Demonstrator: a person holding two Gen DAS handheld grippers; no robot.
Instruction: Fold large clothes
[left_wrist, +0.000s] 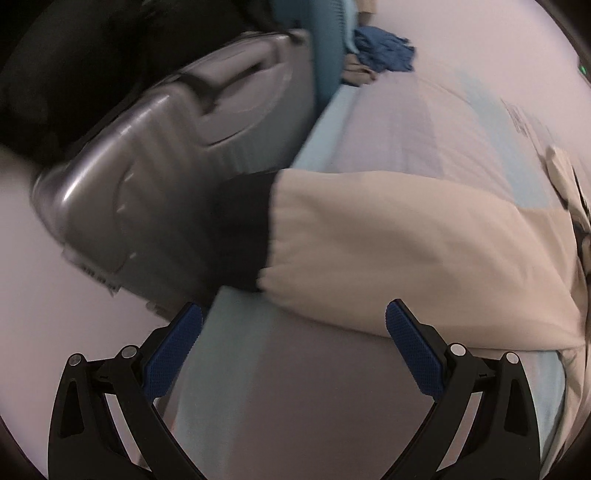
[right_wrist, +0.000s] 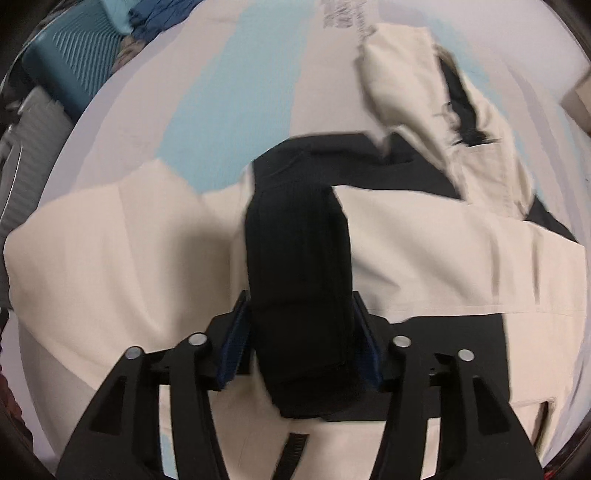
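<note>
The right gripper (right_wrist: 301, 328) points steeply down with a thick black ribbed cuff (right_wrist: 299, 266) lodged between its blue pads (right_wrist: 236, 343); both pads lie against the sides of the cuff, so the jaws stand partly apart around it. The cuff belongs to a cream jacket (right_wrist: 424, 258) with black panels, spread over a bed sheet (right_wrist: 207, 110) of pale pink and light blue bands; a further cream part with a black strip lies bunched beyond it, towards the upper right of the right wrist view. The left gripper (left_wrist: 293, 332) hangs with its jaws wide apart and nothing between them, above the edge of the sheet (left_wrist: 424, 122). Just ahead of it lies a cream sleeve (left_wrist: 388, 251) ending in a black cuff (left_wrist: 247, 229) at the sheet's edge. Beside that edge stands a grey hard-shell suitcase (left_wrist: 159, 147). Farther off lie a crumpled blue garment (left_wrist: 384, 51) and a teal ribbed case (right_wrist: 74, 55). Both views are motion-blurred.
</note>
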